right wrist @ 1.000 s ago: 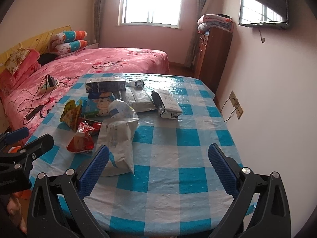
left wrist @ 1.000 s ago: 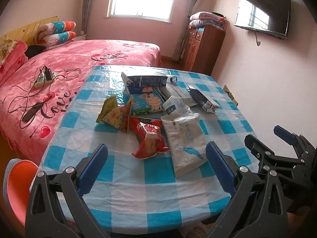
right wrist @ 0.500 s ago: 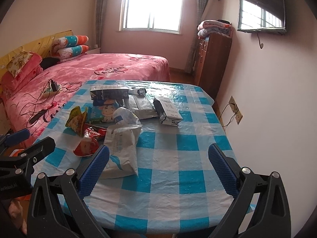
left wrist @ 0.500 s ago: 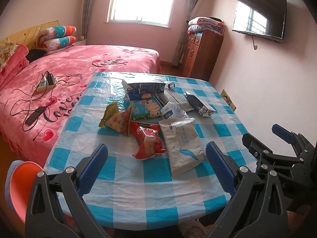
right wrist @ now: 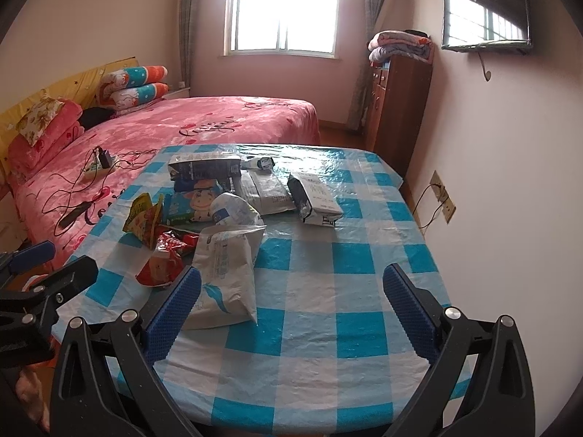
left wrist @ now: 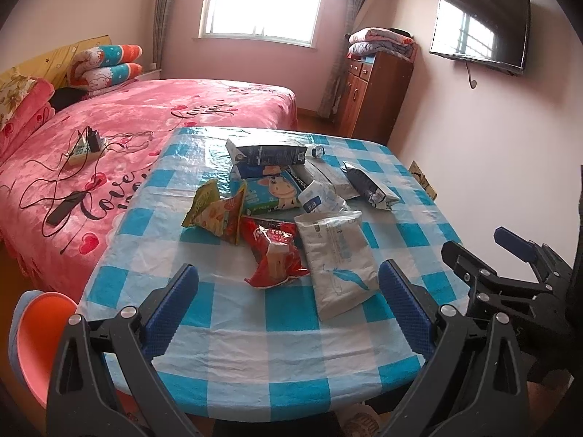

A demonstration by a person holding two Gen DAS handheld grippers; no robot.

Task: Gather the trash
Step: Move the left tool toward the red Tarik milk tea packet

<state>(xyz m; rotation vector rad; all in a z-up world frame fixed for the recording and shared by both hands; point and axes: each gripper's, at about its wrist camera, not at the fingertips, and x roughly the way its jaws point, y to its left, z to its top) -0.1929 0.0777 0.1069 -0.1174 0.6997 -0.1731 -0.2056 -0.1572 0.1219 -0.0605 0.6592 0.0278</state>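
Wrappers lie in a pile on the blue-and-white checked table (left wrist: pixel 237 331): a red snack bag (left wrist: pixel 275 258), a yellow-green snack bag (left wrist: pixel 215 213), a white pouch (left wrist: pixel 337 255), a cartoon-cow pack (left wrist: pixel 273 191), a dark carton (left wrist: pixel 266 153) and a black-and-white bag (left wrist: pixel 370 185). My left gripper (left wrist: pixel 288 306) hangs open near the table's front edge, short of the red bag. My right gripper (right wrist: pixel 291 309) is open too, its left finger beside the white pouch (right wrist: pixel 226 273). Neither holds anything.
A pink bed (left wrist: pixel 127 127) with a power strip and cables (left wrist: pixel 85 145) stands left of the table. An orange stool (left wrist: pixel 36 331) sits at the table's front left corner. A wooden cabinet (right wrist: pixel 397 105), a wall outlet (right wrist: pixel 442 202) and a wall TV (left wrist: pixel 481 25) are at the right.
Both grippers have drawn back and risen from the table, so the wrappers look smaller and farther off. Jaws stay open; nothing was picked up.
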